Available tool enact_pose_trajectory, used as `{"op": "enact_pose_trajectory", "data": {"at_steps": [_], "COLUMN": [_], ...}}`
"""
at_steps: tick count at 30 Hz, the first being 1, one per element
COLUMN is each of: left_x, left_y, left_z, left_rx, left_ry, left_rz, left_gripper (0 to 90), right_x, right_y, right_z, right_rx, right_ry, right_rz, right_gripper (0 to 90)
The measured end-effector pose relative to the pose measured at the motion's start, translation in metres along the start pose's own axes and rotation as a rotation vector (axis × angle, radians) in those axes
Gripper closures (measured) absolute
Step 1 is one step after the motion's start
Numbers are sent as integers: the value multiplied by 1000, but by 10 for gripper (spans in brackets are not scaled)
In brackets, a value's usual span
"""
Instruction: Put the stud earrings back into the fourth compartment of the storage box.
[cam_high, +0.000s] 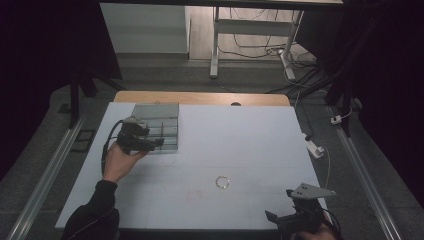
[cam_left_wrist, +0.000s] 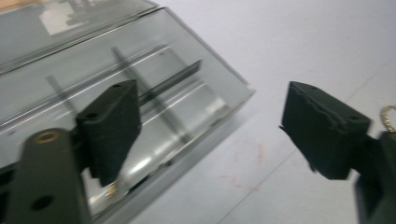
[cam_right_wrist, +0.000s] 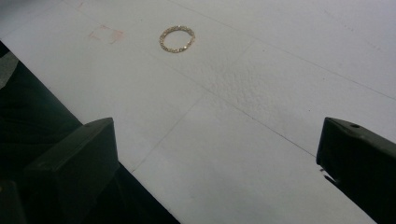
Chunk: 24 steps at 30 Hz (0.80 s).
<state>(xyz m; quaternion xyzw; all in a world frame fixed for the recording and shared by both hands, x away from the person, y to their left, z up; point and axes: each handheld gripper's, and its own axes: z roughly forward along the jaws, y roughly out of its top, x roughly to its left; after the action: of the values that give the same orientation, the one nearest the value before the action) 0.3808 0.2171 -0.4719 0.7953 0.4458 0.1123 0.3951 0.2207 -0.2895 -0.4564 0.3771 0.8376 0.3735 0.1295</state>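
Observation:
A clear plastic box (cam_high: 162, 125) with several compartments lies at the table's left, its lid raised at the back. My left gripper (cam_high: 158, 143) hovers open over the box's near edge. In the left gripper view the box (cam_left_wrist: 154, 88) lies under the left jaw, and the gripper (cam_left_wrist: 210, 126) holds nothing. A small gold chain bracelet (cam_high: 222, 182) lies as a ring on the white table, near the middle front. My right gripper (cam_high: 281, 214) stands open at the front right edge. In the right gripper view the bracelet (cam_right_wrist: 176, 38) lies well ahead of the open right gripper (cam_right_wrist: 215, 149).
The white table top (cam_high: 260, 145) has a wooden strip along its far edge. A white power strip (cam_high: 315, 148) and cables lie off the right side. In the right gripper view the table's front edge (cam_right_wrist: 140, 182) runs diagonally just under the jaws.

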Motion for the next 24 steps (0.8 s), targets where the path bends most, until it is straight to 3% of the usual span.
{"op": "enact_pose_trajectory", "data": {"at_steps": [4,12,17,24], "left_x": [-12,-33,-54,-85], "left_y": [4,11,15,20], "left_z": [3,11,20,35], "left_rx": [10,6,13,40], "left_ry": [-26,-73,-84,-134], "left_rz": [37,68,144,220], "left_gripper": [111,0,0,0], "right_x": [0,0,0,-1], "right_y": [0,0,0,0], "right_z": [0,0,0,0], "right_rx": [2,3,3,-4], "right_ry": [0,1,2,2], "right_rz": [0,0,3,9], "right_gripper": [0,0,0,0]}}
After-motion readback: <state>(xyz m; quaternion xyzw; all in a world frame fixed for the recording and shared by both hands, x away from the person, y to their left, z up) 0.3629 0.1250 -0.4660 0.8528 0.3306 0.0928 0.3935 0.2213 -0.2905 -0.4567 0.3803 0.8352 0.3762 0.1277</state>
